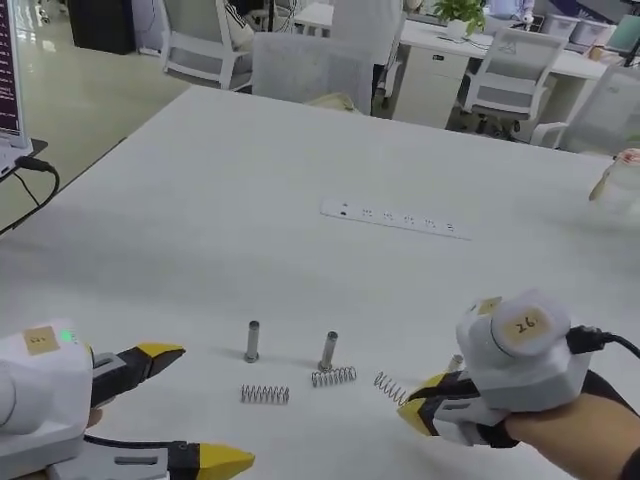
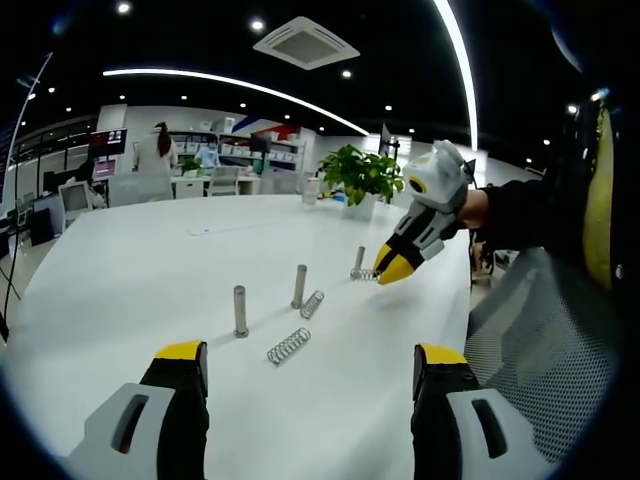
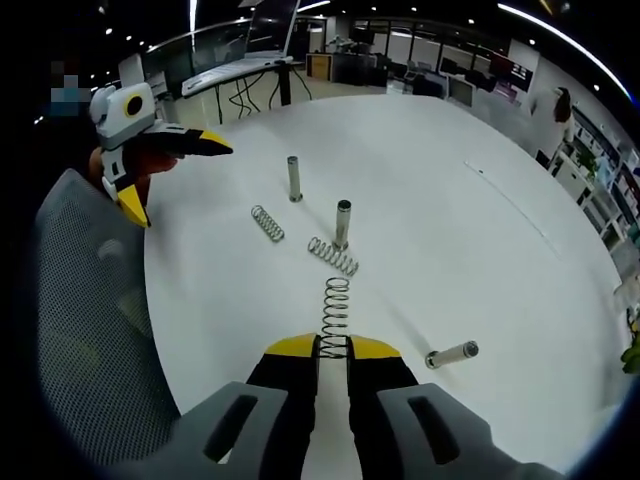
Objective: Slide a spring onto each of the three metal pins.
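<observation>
Holding one spring (image 3: pixel 336 310) by its near end in my right gripper (image 3: pixel 333 348). Jaws are nearly shut and pinch the last coils. Spring's long axis runs straight out ahead of the jaws, horiz, low along the surface (image 3: pixel 470 230). Can't tell if the free end rests on it or hangs just above. Free end points twd the mid pin (image 3: pixel 342 222), w/ a gap between them.

Nearest pin (image 3: pixel 452 353) sits just off to the right of my right jaws, near, not touching. It reads upright in the left gripper view but skewed sideways in the right gripper view, prob. fisheye. Mid pin and far pin (image 3: pixel 293 178) both stand vert. All three are bare, no spring on any yet.

Key relation: spring axis horiz, pin axes vert. My guess is the next move needs the spring tipped approx. upright and its open end lined up over a pin top. Right gripper is far closer to the nearest pin than the left.

One loose spring (image 3: pixel 332 255) lies just beside the mid pin's base. The other loose spring (image 3: pixel 267 222) lies near the far pin.

Left gripper (image 2: pixel 310 365) is wide open w/ nothing between the jaws. It's well apart from the held spring, on the far-pin side.
</observation>
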### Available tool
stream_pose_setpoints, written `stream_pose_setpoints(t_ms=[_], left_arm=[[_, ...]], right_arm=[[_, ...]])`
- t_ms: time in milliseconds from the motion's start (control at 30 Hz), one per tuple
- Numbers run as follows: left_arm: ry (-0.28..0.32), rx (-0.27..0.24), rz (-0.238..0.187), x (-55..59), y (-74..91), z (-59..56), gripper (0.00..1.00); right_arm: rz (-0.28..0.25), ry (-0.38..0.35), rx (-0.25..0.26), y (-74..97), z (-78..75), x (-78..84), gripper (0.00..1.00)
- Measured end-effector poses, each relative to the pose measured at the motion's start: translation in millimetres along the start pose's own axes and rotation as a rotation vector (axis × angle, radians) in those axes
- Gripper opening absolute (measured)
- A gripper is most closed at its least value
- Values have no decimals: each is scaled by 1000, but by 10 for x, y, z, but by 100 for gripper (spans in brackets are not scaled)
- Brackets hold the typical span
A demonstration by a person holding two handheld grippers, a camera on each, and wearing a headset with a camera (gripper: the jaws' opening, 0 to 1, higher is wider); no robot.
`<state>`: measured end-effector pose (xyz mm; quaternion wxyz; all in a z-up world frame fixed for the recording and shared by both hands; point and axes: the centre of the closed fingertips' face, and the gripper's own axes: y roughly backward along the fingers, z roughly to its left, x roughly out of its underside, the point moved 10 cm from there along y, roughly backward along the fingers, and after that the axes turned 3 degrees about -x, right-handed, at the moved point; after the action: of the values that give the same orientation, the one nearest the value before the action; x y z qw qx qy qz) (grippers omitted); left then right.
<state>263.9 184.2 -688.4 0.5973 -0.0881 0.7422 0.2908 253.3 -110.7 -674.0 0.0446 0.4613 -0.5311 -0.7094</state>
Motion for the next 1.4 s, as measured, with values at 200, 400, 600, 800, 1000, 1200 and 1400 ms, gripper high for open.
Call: stream_pose_setpoints(t_ms=[200, 400, 600, 800, 1000, 1200, 1400], left_arm=[[-6, 19, -2, -50, -6, -20, 80], [-11, 29, -14, -109, -7, -19, 79], [-33, 45, -16, -176, -25, -41, 77], [-51, 58, -19, -230, -39, -54, 76], [-70, 78, -22, -285, -63, -67, 73], [-89, 107, -19, -330, -106, -97, 69], [-111, 138, -5, -341, -148, -132, 64]], right_arm=[[2, 33, -26, 8, 81, -77, 8], [-1, 62, -47, 20, 150, -154, 8], [-4, 92, -61, 36, 217, -224, 8], [-7, 117, -80, 43, 279, -282, 8], [-9, 136, -94, 46, 326, -322, 8], [-8, 155, -105, 60, 353, -353, 8], [-7, 174, -117, 70, 383, -386, 8]])
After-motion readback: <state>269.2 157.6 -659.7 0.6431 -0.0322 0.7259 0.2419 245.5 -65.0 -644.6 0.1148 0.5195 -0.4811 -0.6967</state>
